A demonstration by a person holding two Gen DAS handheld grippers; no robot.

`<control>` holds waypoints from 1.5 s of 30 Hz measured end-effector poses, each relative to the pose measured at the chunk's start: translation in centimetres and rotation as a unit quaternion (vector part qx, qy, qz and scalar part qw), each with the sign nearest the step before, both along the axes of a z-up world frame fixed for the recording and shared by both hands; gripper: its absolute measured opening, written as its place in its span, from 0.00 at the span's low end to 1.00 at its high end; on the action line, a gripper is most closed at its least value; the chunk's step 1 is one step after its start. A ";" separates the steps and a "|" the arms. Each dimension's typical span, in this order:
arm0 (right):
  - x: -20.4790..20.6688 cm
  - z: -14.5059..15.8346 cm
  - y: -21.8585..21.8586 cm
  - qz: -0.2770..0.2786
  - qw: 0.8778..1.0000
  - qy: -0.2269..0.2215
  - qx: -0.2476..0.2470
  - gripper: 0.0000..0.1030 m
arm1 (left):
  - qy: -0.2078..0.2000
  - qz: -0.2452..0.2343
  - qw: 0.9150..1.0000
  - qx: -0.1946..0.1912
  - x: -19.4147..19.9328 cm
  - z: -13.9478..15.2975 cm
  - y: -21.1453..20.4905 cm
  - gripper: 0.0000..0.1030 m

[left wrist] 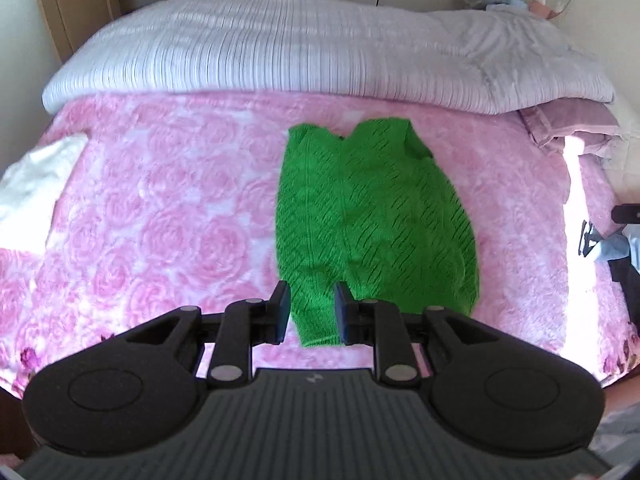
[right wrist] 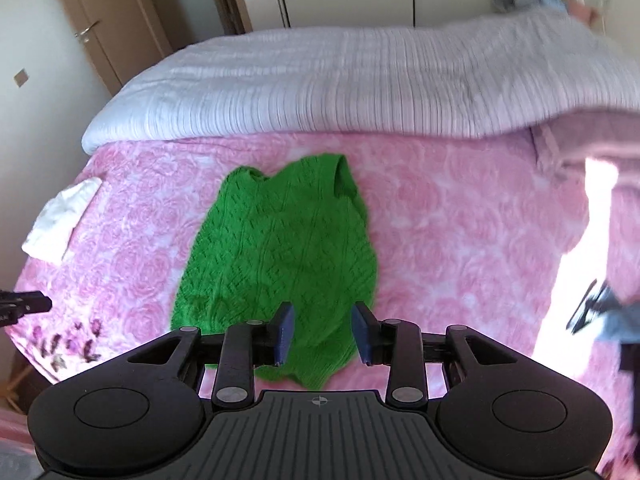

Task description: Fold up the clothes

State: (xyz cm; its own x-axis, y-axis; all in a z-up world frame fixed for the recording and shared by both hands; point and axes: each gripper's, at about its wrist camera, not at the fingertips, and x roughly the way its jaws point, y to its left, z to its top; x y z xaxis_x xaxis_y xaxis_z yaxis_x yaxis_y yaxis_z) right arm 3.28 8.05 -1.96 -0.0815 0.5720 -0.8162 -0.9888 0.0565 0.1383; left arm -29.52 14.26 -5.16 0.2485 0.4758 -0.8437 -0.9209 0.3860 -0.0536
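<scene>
A green knitted garment lies flat on the pink rose-patterned bedspread, folded lengthwise into a narrow strip with its neck end far from me. My left gripper is open and empty, hovering over the garment's near left corner. In the right wrist view the garment lies the same way on the bedspread, and my right gripper is open and empty above its near edge. I cannot tell if either gripper touches the cloth.
A folded white-lilac duvet lies across the far side of the bed. A white cloth lies at the left edge, also in the right wrist view. A door and wardrobes stand behind. Dark objects sit at the right.
</scene>
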 end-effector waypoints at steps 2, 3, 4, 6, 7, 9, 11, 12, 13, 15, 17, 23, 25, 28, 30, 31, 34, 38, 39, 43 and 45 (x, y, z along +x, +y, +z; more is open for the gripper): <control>0.4 -1.5 -0.5 0.002 1.000 -0.004 0.006 0.38 | 0.011 0.001 1.000 0.009 1.8 -0.9 -0.6 0.24; 0.9 -2.5 -0.4 0.002 1.000 -0.004 0.007 0.39 | 0.016 0.006 1.000 0.010 2.1 -1.1 -0.7 0.25; 1.2 -3.3 -0.5 0.002 1.000 -0.004 0.008 0.39 | 0.019 0.011 1.000 0.008 2.8 -1.3 -0.7 0.25; 1.7 -4.5 -1.1 -0.003 1.000 -0.006 0.005 0.39 | 0.017 0.020 1.000 -0.002 3.3 -1.8 -1.2 0.25; 1.9 -5.3 -1.5 -0.006 1.000 -0.008 0.003 0.39 | 0.015 0.025 1.000 -0.010 3.5 -2.3 -1.2 0.25; 2.2 -6.4 -1.9 -0.008 1.000 -0.010 -0.007 0.39 | 0.015 0.035 0.999 -0.028 3.6 -3.1 -1.5 0.25; 2.5 -7.4 -2.3 -0.008 1.000 -0.012 -0.018 0.39 | 0.020 0.043 0.998 -0.040 3.8 -4.0 -1.8 0.25; 2.5 -7.8 -2.5 -0.008 1.000 -0.012 -0.024 0.39 | 0.023 0.045 0.998 -0.042 3.9 -4.5 -2.0 0.25; 2.4 -8.2 -2.6 -0.004 1.000 -0.010 -0.028 0.39 | 0.025 0.047 0.998 -0.044 4.0 -5.1 -2.1 0.25; 2.1 -9.1 -2.7 0.005 0.999 -0.008 -0.036 0.39 | 0.029 0.051 0.997 -0.050 4.1 -6.0 -2.2 0.25; 1.5 -10.1 -2.7 0.015 0.999 -0.011 -0.046 0.39 | 0.032 0.054 0.996 -0.056 4.1 -7.0 -2.3 0.25; -1.6 -15.2 -1.6 0.050 0.996 -0.036 -0.069 0.39 | 0.036 0.061 0.994 -0.087 3.2 -11.4 -1.8 0.25; -2.7 -17.0 -1.2 0.061 0.994 -0.045 -0.077 0.39 | 0.042 0.059 0.992 -0.101 2.8 -13.5 -1.4 0.25; -4.2 -19.7 -0.6 0.079 0.991 -0.061 -0.088 0.39 | 0.050 0.069 0.989 -0.120 2.0 -16.8 -1.0 0.25; -5.2 -21.7 -0.5 0.095 0.988 -0.082 -0.087 0.39 | 0.046 0.077 0.987 -0.136 1.5 -18.8 -0.6 0.25; -5.8 -22.6 -0.4 0.104 0.986 -0.096 -0.086 0.39 | 0.041 0.079 0.986 -0.139 1.4 -19.6 -0.5 0.25; -7.3 -25.3 -0.4 0.141 0.976 -0.148 -0.075 0.40 | 0.032 0.082 0.985 -0.147 1.0 -22.0 -0.2 0.25; -9.5 -28.8 -0.4 0.196 0.950 -0.239 -0.043 0.40 | 0.029 0.079 0.986 -0.146 0.9 -24.6 0.1 0.26; -10.0 -29.7 -0.2 0.207 0.942 -0.262 -0.034 0.40 | 0.030 0.080 0.986 -0.146 0.9 -25.1 0.2 0.26; -10.8 -31.9 0.7 0.234 0.919 -0.316 0.012 0.34 | 0.019 0.090 0.985 -0.148 0.6 -26.7 0.6 0.26; -9.7 -31.2 1.4 0.216 0.931 -0.291 0.034 0.01 | 0.014 0.099 0.984 -0.150 0.6 -27.2 0.9 0.26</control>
State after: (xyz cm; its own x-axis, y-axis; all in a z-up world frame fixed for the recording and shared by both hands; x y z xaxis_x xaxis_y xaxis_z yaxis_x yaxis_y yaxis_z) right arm -6.47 9.43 -33.19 0.1287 0.6410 -0.7567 -0.8251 -0.3541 -0.4403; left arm -28.97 15.13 -32.36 0.1513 0.2414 -0.9586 -0.9790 0.1703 -0.1116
